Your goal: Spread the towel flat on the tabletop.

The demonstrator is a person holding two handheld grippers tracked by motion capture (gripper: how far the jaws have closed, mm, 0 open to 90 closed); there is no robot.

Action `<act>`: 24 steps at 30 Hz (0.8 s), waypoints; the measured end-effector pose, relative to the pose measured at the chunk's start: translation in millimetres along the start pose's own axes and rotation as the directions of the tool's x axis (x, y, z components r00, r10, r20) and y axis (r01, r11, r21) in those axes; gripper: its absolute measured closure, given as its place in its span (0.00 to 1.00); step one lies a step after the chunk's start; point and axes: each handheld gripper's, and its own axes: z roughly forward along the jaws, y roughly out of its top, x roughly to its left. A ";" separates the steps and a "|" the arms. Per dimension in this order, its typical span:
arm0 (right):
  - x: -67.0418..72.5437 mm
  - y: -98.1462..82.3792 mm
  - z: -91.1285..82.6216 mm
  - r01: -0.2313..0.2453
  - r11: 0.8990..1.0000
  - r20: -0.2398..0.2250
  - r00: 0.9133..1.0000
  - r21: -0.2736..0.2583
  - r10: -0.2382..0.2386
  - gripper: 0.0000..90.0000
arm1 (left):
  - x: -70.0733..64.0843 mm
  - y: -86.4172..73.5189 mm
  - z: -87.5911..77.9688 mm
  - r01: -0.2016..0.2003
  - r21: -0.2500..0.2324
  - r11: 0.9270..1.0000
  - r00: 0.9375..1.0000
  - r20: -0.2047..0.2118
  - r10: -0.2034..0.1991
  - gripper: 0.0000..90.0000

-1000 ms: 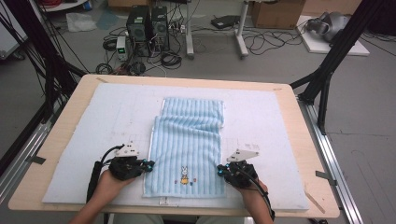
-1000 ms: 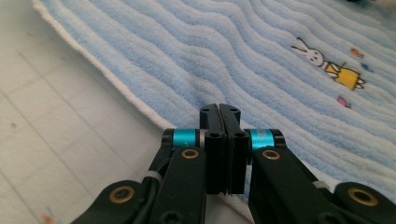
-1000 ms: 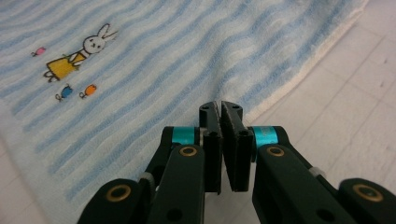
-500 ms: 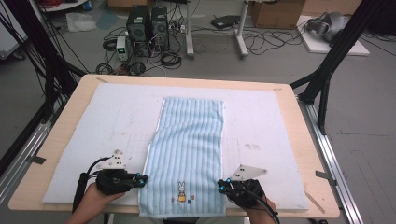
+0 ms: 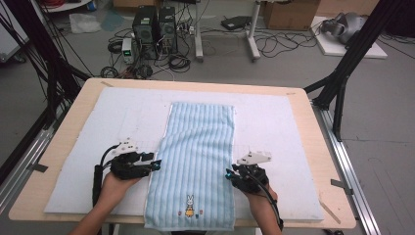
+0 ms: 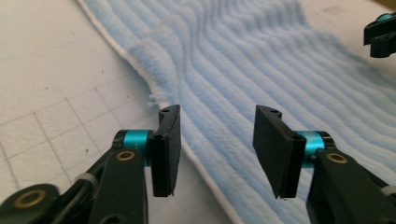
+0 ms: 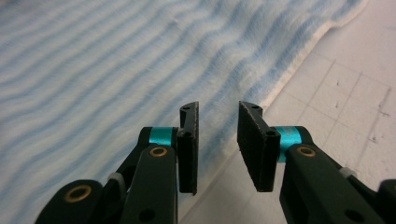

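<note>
High view: towel (image 5: 198,161) is being flanked lengthwise by left gripper (image 5: 155,165) and right gripper (image 5: 229,174), jaws just opening, nothing clamped.

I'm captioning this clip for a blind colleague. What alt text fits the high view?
A light blue striped towel lies lengthwise on a white mat on a wooden table. A person's hands hold the left claw and right claw open at its two long edges, near the rabbit picture.
</note>
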 end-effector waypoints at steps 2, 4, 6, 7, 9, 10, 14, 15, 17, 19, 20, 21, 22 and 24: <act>-0.9 -0.7 9.0 0.004 0.999 0.011 1.000 0.033 -0.004 0.83 | 0.5 -0.4 8.7 0.005 0.031 1.000 1.000 -0.011 -0.005 0.66; -1.8 -1.9 10.6 0.018 0.999 0.012 1.000 0.036 -0.018 0.87 | 0.0 -1.7 13.1 -0.001 0.038 0.999 1.000 -0.018 0.001 0.71; -1.9 -2.0 9.0 0.042 0.998 0.007 0.999 0.044 -0.042 0.96 | -1.9 -1.5 13.8 -0.004 0.044 0.999 1.000 -0.023 0.006 0.78; -1.7 -2.2 8.6 0.050 0.998 0.009 0.999 0.044 -0.051 0.97 | -3.5 -2.4 13.9 -0.013 0.055 0.998 1.000 -0.027 0.015 0.87; -1.6 -3.6 7.0 0.055 0.997 0.010 0.998 0.046 -0.056 0.98 | -5.2 -3.6 13.1 -0.013 0.063 0.998 1.000 -0.014 0.014 0.99; -2.2 -4.6 6.2 0.054 0.998 0.007 0.998 0.044 -0.055 0.98 | -6.8 -4.3 11.9 -0.010 0.066 0.998 1.000 -0.012 0.010 0.99; -5.8 -8.1 0.0 0.052 0.997 0.004 0.999 0.053 -0.053 0.99 | -14.3 -9.0 6.3 -0.016 0.082 0.997 0.999 0.030 0.013 1.00; -7.0 -9.6 -2.1 0.053 0.997 0.002 0.999 0.054 -0.053 0.99 | -16.8 -10.4 5.2 -0.015 0.083 0.996 0.999 0.042 0.011 1.00; -7.8 -11.8 -5.3 0.058 0.997 0.000 0.998 0.056 -0.058 0.99 | -20.5 -12.0 2.1 -0.029 0.094 0.995 0.998 0.060 0.024 1.00; -7.4 -14.2 -10.4 0.060 0.996 -0.013 0.998 0.059 -0.060 0.99 | -24.1 -13.7 -1.3 -0.040 0.109 0.993 0.997 0.071 0.032 1.00; -7.2 -15.9 -13.1 0.067 0.996 -0.019 0.998 0.062 -0.066 0.99 | -24.9 -14.3 -3.0 -0.040 0.111 0.993 0.997 0.077 0.032 1.00; -6.8 -17.8 -15.6 0.068 0.995 -0.026 0.997 0.070 -0.066 1.00 | -25.0 -14.9 -5.0 -0.042 0.116 0.992 0.996 0.086 0.032 1.00; -6.9 -20.5 -18.6 0.069 0.995 -0.028 0.997 0.071 -0.067 1.00 | -24.6 -15.2 -6.7 -0.041 0.124 0.991 0.995 0.093 0.030 1.00; -8.6 -23.7 -23.1 0.060 0.997 -0.035 0.998 0.057 -0.059 1.00 | -23.9 -15.4 -10.0 -0.043 0.106 0.993 0.995 0.093 0.033 0.99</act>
